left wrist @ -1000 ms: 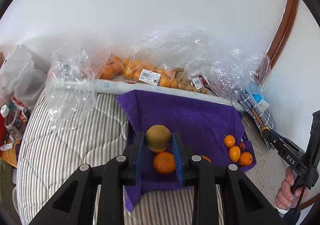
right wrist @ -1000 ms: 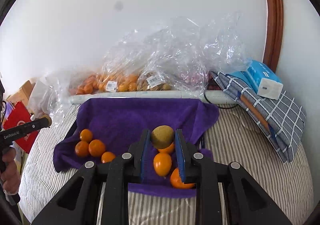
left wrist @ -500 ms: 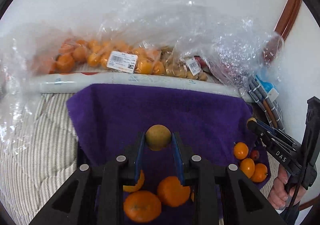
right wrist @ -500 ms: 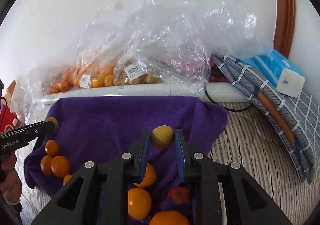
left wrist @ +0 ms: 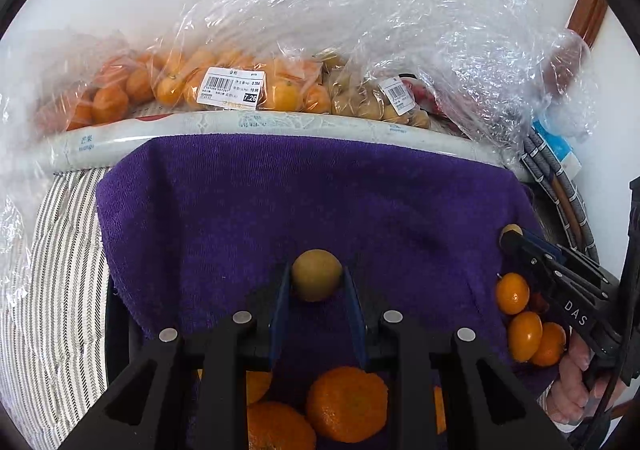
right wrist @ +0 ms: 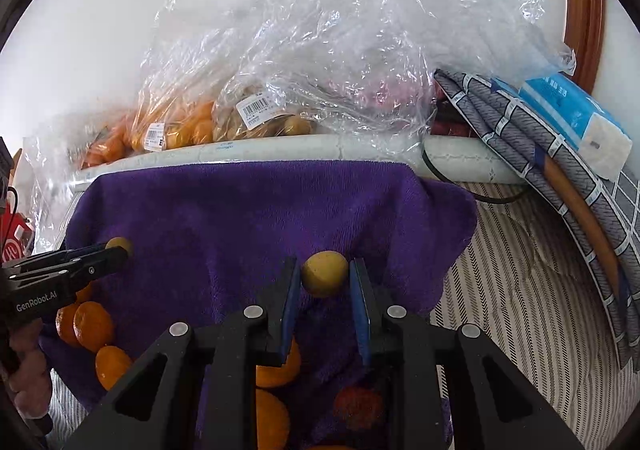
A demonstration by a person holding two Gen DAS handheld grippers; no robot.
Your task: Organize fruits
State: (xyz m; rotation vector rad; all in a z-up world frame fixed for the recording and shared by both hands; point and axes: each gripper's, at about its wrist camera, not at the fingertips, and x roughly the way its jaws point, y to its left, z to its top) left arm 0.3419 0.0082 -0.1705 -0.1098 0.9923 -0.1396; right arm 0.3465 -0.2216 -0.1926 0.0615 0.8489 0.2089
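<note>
My left gripper (left wrist: pixel 316 282) is shut on a round brownish-yellow fruit (left wrist: pixel 316 275) above the purple towel (left wrist: pixel 280 202). My right gripper (right wrist: pixel 325 282) holds a second yellow fruit (right wrist: pixel 325 273) between its pads; a small gap shows on the right side. Each gripper shows in the other's view, the right one (left wrist: pixel 510 236) and the left one (right wrist: pixel 120 250), each with its fruit at the tip. Oranges (left wrist: pixel 346 404) lie on the towel below the left gripper, small oranges (left wrist: pixel 524 334) at its right, others (right wrist: pixel 92 326) at the towel's left.
Clear plastic bags of oranges (left wrist: pixel 224 86) and brown fruits (left wrist: pixel 372 102) lie behind a white roll (left wrist: pixel 240 126) by the wall. A folded checked cloth (right wrist: pixel 560 186) and a blue tissue pack (right wrist: pixel 572 118) sit at right. Striped bedding (right wrist: pixel 520 290) surrounds the towel.
Both grippers have moved forward over the towel toward the bags, each still carrying its fruit. The oranges have slid lower in both views.
</note>
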